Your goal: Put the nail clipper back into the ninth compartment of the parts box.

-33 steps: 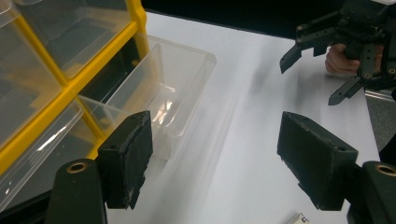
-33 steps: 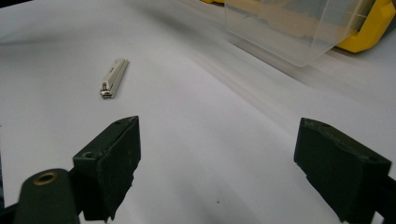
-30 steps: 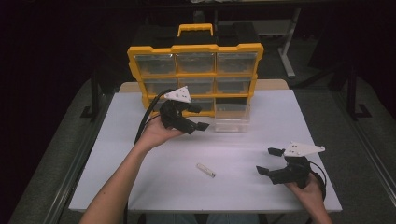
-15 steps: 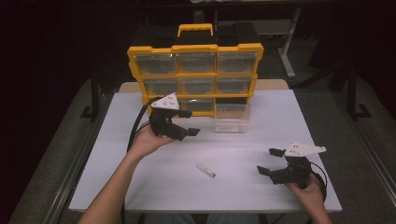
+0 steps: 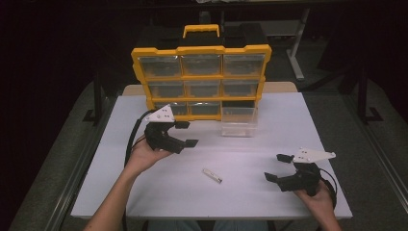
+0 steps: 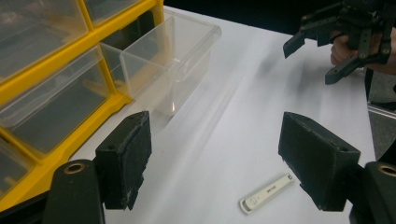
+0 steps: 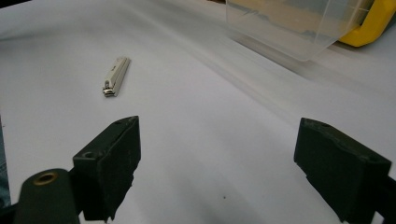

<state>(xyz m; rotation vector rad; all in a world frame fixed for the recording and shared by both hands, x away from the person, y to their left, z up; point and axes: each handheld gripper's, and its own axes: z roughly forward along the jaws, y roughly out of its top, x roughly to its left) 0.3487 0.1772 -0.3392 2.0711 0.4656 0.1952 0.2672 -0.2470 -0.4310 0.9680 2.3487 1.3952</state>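
A small white nail clipper (image 5: 211,175) lies flat on the white table, between the two grippers. My left gripper (image 5: 187,134) is open and held above the table, left of a clear drawer (image 5: 238,120) that stands out of the yellow organizer (image 5: 199,50). In the left gripper view the open gripper (image 6: 219,158) frames bare table, with the nail clipper (image 6: 266,193) near its right jaw. My right gripper (image 5: 275,167) is open near the front right. In the right gripper view the open gripper (image 7: 229,168) holds nothing, and the nail clipper (image 7: 116,76) lies beyond it to the left.
The organizer stands upright at the table's far edge with clear drawers and a dark gap at its lower right. The clear drawer (image 6: 173,60) looks empty. The right gripper (image 6: 312,60) appears far off in the left gripper view. The table (image 5: 144,202) has an edge close to both hands.
My left gripper has drawn back from the organizer, toward the person and slightly left, staying open. The right gripper and the nail clipper have not moved.
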